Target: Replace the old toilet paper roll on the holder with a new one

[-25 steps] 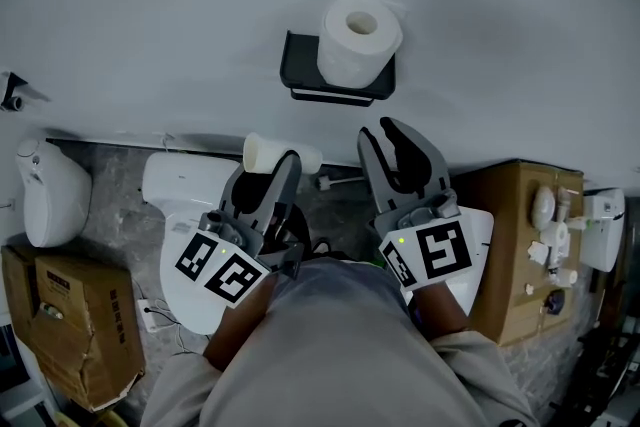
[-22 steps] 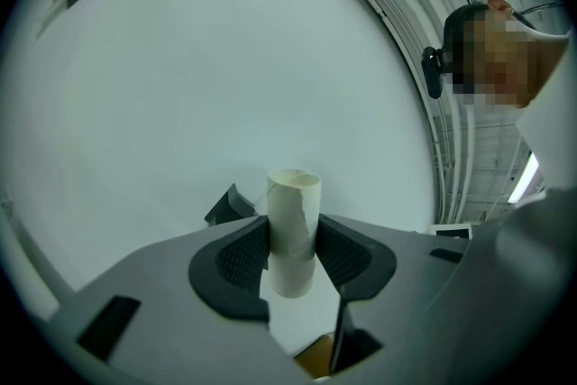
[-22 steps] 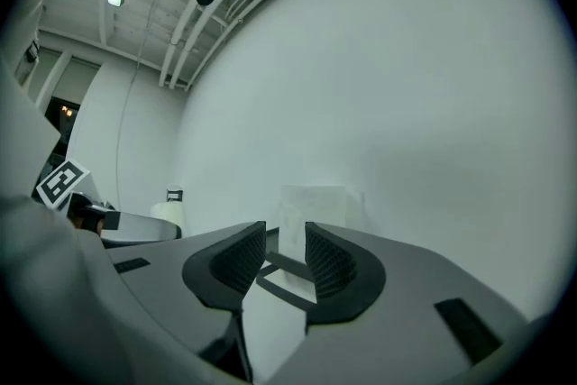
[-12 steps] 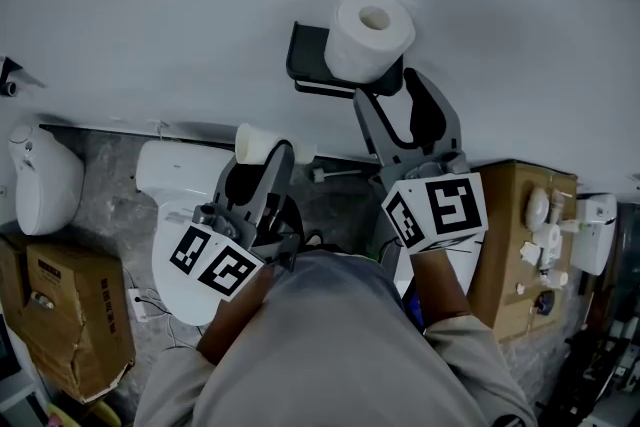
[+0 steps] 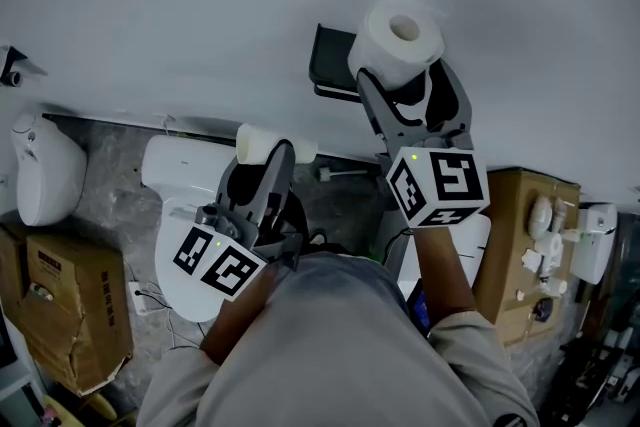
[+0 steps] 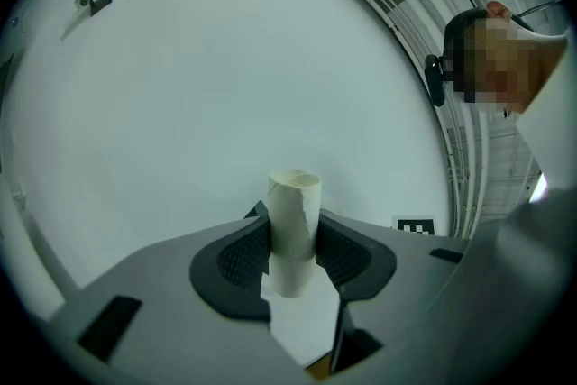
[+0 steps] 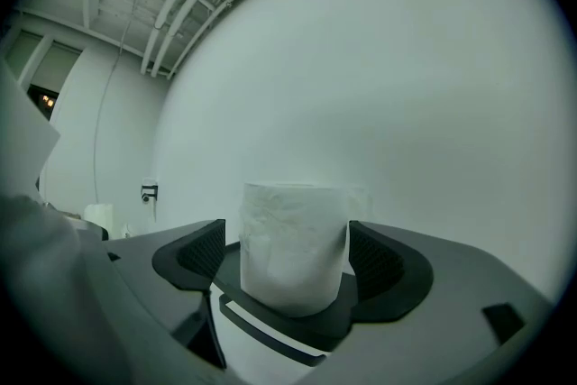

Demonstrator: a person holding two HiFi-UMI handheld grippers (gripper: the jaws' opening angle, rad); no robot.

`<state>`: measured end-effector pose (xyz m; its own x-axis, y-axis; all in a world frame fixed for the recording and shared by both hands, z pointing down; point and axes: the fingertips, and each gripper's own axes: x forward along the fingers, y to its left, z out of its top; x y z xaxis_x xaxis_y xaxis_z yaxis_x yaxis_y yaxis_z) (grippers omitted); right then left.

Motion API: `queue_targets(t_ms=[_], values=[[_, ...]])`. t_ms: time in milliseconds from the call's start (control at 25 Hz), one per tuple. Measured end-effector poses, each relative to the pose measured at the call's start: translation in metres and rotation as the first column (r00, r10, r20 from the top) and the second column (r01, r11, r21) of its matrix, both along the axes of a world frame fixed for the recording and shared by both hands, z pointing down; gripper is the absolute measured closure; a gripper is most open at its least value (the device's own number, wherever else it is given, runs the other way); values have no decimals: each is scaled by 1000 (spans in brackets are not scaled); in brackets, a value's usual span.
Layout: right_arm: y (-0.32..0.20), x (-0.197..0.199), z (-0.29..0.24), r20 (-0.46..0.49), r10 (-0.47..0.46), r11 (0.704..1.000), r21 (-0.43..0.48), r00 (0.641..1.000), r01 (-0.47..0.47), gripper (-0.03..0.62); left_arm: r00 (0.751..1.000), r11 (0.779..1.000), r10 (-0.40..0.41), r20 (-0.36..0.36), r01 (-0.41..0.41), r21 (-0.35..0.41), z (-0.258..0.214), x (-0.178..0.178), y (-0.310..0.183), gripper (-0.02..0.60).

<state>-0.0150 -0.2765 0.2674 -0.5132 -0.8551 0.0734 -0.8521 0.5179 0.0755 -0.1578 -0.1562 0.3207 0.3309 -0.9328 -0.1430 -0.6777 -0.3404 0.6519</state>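
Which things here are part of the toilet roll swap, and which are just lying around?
For the job:
tube
new roll, on the holder
holder

Just lying about:
toilet
left box
right box

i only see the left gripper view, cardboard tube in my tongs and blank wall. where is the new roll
Observer: The new roll sits on the black holder on the wall.
Operator: is the right gripper on it
Observer: Not gripping. The right gripper has just been opening its tongs; the roll stands between them, not clamped.
Operator: where am i compared to that
Observer: Your left gripper, with the cardboard tube, is lower and to the left, above the toilet.
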Motion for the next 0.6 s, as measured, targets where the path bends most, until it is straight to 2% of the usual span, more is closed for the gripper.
queue_targets(t_ms=[200,440,600], values=[[-14,-6,1,-5,13,1000,-10,1000,-13,177,1000,1000,-8,15,8,-6,5,-12,-4,436],[-24,-5,7,-71,40,999,-29,997,-42,178,1000,999,-22,-9,22,-30,14,-21,-9,436],[-23,-4,7,-77,41,999,-31,996,-44,181,1000,999,-11,-15,10,-33,15,-20,-10,436]])
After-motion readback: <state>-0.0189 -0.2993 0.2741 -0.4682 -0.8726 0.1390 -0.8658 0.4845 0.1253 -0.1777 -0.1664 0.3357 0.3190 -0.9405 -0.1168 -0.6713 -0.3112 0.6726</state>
